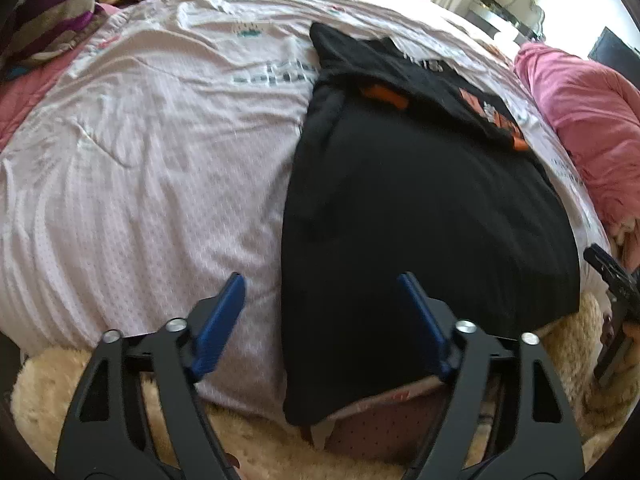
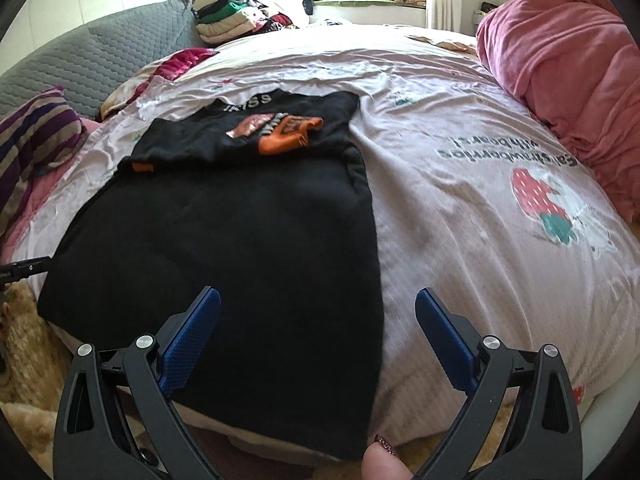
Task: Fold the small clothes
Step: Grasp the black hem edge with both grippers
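A small black garment (image 1: 420, 200) with an orange print (image 2: 288, 134) lies flat on the pale pink bedsheet (image 1: 160, 152). Its top part is folded down over the body, and its lower hem hangs over the bed's near edge. My left gripper (image 1: 321, 278) is open above the garment's lower left edge; one blue pad is over the sheet, the other over the cloth. My right gripper (image 2: 318, 293) is open above the lower right edge (image 2: 376, 280), with nothing pressed between its pads. A fingertip (image 2: 380, 460) with a painted nail shows at the bottom of the right wrist view.
A bunched pink blanket (image 2: 560, 80) lies along the bed's right side. A striped pillow (image 2: 32, 132) and a grey quilted cover (image 2: 100, 56) sit at the left. Stacked clothes (image 2: 236, 16) are at the back. A cream fluffy rug (image 1: 60, 380) lies below the bed's edge.
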Demonstrator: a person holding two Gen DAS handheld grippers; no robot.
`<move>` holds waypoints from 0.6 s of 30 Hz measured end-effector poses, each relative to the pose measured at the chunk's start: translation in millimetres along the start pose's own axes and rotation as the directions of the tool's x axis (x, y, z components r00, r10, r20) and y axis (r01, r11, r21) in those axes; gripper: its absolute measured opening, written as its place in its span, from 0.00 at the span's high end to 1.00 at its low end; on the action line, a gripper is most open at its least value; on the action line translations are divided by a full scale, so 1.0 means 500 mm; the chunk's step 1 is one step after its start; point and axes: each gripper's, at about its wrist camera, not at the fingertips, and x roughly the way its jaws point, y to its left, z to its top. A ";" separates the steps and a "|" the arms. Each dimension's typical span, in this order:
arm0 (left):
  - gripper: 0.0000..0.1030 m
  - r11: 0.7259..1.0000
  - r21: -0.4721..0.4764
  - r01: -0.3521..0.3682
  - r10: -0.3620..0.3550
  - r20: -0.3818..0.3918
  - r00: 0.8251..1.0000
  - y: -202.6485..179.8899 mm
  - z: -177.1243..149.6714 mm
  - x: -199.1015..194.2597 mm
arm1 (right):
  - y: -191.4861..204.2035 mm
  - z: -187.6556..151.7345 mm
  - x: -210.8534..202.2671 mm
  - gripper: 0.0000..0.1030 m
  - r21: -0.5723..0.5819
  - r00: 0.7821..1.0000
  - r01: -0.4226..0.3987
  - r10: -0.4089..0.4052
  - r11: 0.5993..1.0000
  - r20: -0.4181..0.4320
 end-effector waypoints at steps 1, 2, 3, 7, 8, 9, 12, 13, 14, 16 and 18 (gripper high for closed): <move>0.43 1.000 0.004 0.004 -0.004 -0.016 1.000 0.000 -0.007 0.003 | -0.001 -0.005 -0.001 0.06 -0.001 1.000 0.001 -0.001 1.000 -0.002; 0.45 1.000 0.006 0.009 -0.009 -0.029 1.000 0.000 -0.011 0.005 | -0.002 -0.010 -0.003 0.06 -0.004 1.000 0.002 -0.002 1.000 -0.005; 0.49 1.000 0.009 0.013 -0.013 -0.044 0.999 0.000 -0.018 0.007 | -0.003 -0.013 -0.004 0.06 -0.005 1.000 0.002 -0.002 1.000 -0.007; 0.55 0.999 0.024 0.033 -0.031 -0.075 0.997 -0.007 -0.038 0.012 | -0.006 -0.028 -0.006 0.06 -0.018 1.000 -0.002 0.002 1.000 -0.024; 0.55 0.999 0.025 0.041 -0.038 -0.080 0.996 -0.010 -0.043 0.013 | -0.006 -0.032 -0.006 0.06 -0.021 1.000 -0.004 0.003 1.000 -0.029; 0.55 0.999 0.028 0.045 -0.042 -0.084 0.996 -0.013 -0.047 0.015 | -0.008 -0.038 -0.007 0.06 -0.021 0.999 -0.012 0.011 1.000 -0.038; 0.55 0.998 0.044 0.036 -0.033 -0.086 0.996 -0.024 -0.054 0.017 | -0.015 -0.052 -0.008 0.06 -0.007 0.997 -0.041 0.040 0.999 -0.060; 0.55 0.998 0.047 0.035 -0.031 -0.085 0.996 -0.027 -0.053 0.018 | -0.018 -0.056 -0.009 0.06 -0.001 0.997 -0.052 0.051 0.999 -0.066; 0.55 0.998 0.050 0.032 -0.028 -0.084 0.996 -0.029 -0.052 0.018 | -0.022 -0.061 -0.011 0.06 0.004 0.996 -0.061 0.061 0.998 -0.071; 0.55 0.998 0.055 0.028 -0.023 -0.085 0.996 -0.031 -0.049 0.022 | -0.029 -0.070 -0.012 0.06 0.010 0.994 -0.072 0.072 0.997 -0.086; 0.55 0.998 0.052 0.029 -0.024 -0.089 0.996 -0.030 -0.046 0.028 | -0.033 -0.078 -0.012 0.07 0.003 0.992 -0.082 0.081 0.997 -0.101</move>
